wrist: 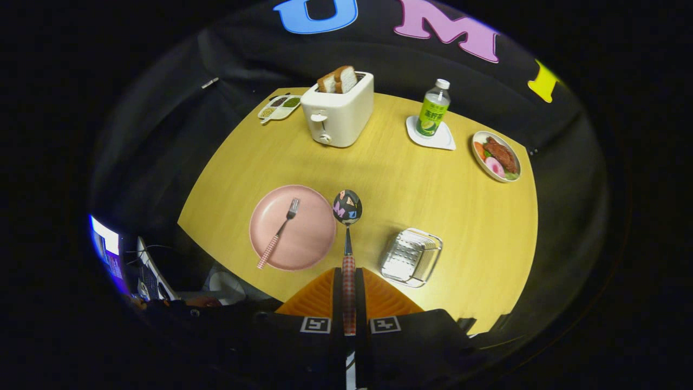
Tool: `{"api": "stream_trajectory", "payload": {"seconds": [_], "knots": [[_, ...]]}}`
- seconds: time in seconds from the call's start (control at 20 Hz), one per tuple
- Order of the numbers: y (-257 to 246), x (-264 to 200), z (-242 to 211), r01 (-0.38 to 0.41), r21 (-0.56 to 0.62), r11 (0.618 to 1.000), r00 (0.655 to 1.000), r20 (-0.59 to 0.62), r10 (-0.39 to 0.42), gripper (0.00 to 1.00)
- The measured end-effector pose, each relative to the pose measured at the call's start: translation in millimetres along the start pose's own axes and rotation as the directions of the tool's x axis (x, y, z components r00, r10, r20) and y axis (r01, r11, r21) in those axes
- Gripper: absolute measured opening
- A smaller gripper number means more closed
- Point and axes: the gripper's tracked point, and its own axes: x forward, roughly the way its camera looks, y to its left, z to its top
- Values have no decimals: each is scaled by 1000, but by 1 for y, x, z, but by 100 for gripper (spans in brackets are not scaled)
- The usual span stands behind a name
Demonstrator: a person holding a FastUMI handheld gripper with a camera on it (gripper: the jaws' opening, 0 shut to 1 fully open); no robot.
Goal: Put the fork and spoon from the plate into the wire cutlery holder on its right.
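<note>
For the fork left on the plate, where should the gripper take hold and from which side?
Grip the fork by its checked handle, which overhangs the pink plate's near rim, coming from above. The gripper is shut on the spoon.

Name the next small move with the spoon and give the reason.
Probably carry the spoon right and over the wire cutlery holder. The gripper has its jaws shut on the spoon's handle, the bowl points ahead beside the plate, and the fork lies on it.

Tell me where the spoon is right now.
The spoon is clamped between the gripper fingers, lifted over the table between the pink plate and the wire cutlery holder.
</note>
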Motion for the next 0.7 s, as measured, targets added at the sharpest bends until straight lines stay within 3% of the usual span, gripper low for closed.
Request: {"api": "stream_trajectory", "payload": {"seconds": [0.3,0.7], "knots": [[-64,-18,-40,53,-5,999,991,-126,-53,12],[-82,42,-69,59,-65,996,944,-320,-77,12]]}}
